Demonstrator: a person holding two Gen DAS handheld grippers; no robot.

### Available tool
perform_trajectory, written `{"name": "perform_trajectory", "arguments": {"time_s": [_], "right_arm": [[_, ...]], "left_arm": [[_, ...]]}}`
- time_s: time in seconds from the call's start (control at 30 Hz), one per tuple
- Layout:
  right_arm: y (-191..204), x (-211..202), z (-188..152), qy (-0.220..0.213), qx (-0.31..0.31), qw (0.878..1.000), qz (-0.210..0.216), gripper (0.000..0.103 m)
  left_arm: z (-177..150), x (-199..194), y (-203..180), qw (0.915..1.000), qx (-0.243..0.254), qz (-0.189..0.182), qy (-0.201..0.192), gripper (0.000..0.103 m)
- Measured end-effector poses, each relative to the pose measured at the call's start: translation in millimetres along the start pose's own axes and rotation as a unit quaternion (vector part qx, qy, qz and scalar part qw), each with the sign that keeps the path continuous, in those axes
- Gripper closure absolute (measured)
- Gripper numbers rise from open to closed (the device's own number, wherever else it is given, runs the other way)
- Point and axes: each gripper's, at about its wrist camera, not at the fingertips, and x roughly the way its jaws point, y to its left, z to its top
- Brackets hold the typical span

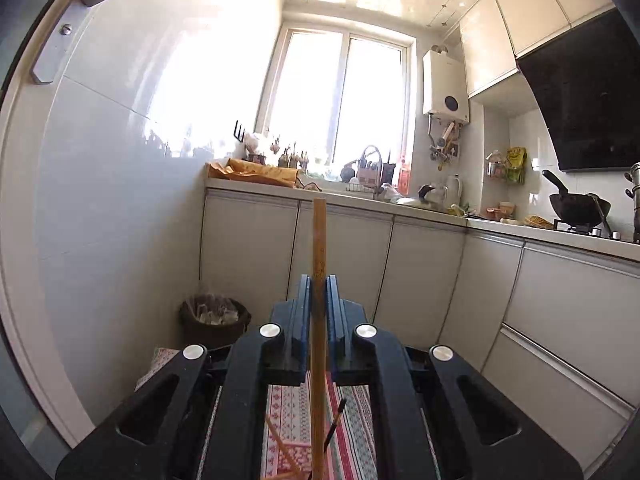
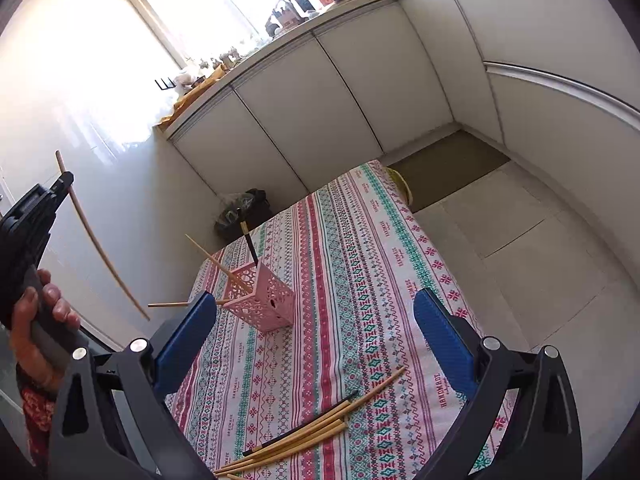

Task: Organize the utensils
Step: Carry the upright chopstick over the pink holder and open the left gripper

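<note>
My left gripper (image 1: 319, 280) pinches a long pale bamboo chopstick (image 1: 319, 240), upright at frame centre. Right gripper (image 2: 320, 328) gapes wide, empty, above loose chopsticks (image 2: 308, 432) at lower centre; pink lattice holder (image 2: 264, 300) beyond.

Black tool (image 2: 316, 336) frames, blue pads (image 2: 442, 334), silver screws (image 2: 491, 343); red patterned sleeve (image 2: 34, 408)

Table under patterned tablecloth (image 2: 360, 280), pink lattice holder (image 2: 262, 296) standing on it, loose chopsticks (image 2: 312, 432) — perhaps seven — near edge
</note>
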Motion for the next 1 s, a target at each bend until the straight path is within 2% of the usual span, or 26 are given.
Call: {"name": "perform_trajectory", "arguments": {"time_s": [0.13, 0.3, 0.47, 0.57, 0.6, 0.63, 0.7, 0.8, 0.87, 0.97, 1.0], "right_arm": [[-7.1, 1.1, 2.5, 0.007, -0.020, 1.000, -0.006, 0.007], [-15.7, 11.3, 2.3, 0.025, -0.023, 0.999, -0.014, 0.007], [-21.8, 21.7, -1.8, 0.046, -0.022, 0.998, -0.026, 0.007], [-20.7, 19.9, -3.4, 0.045, -0.019, 0.999, -0.025, 0.007], [-18.5, 17.2, -3.2, 0.040, -0.019, 0.999, -0.021, 0.007], [-15.8, 14.5, -3.6, 0.034, -0.021, 0.999, -0.017, 0.007], [-9.1, 7.7, -4.1, 0.023, -0.025, 0.999, -0.008, 0.007], [1.2, -3.3, -4.2, 0.008, -0.028, 1.000, 0.005, 0.007], [7.7, -10.2, -4.4, -0.002, -0.029, 1.000, 0.010, 0.007], [17.5, -17.2, -5.7, -0.008, -0.037, 0.999, 0.013, 0.007], [19.5, -19.2, -7.0, -0.011, -0.039, 0.999, 0.012, 0.007]], "left_arm": [[-12.7, 32.3, -7.8, 0.9998, 0.007, 0.005, -0.016, 0.097], [-45.8, 63.3, -5.6, 0.9998, 0.009, 0.008, -0.017, 0.097], [-89.5, 73.9, 1.8, 0.9994, 0.028, 0.013, -0.012, 0.097], [-112.0, 68.2, 14.1, 0.9998, 0.012, 0.012, 0.007, 0.096], [-115.1, 61.8, 16.3, 0.9998, 0.009, 0.013, 0.010, 0.091], [-114.8, 54.6, 16.9, 0.9998, 0.010, 0.018, 0.009, 0.081], [-104.7, 35.6, 18.5, 0.9997, 0.010, 0.022, -0.003, 0.069], [-76.1, 2.8, 15.9, 0.9995, 0.021, 0.018, -0.012, 0.068], [-61.7, -15.1, 11.0, 0.9995, 0.026, 0.009, -0.013, 0.063], [-49.8, -39.4, 6.5, 0.9996, 0.028, 0.008, 0.001, 0.043], [-48.5, -47.0, 6.1, 0.9996, 0.023, 0.009, 0.011, 0.032]]}}
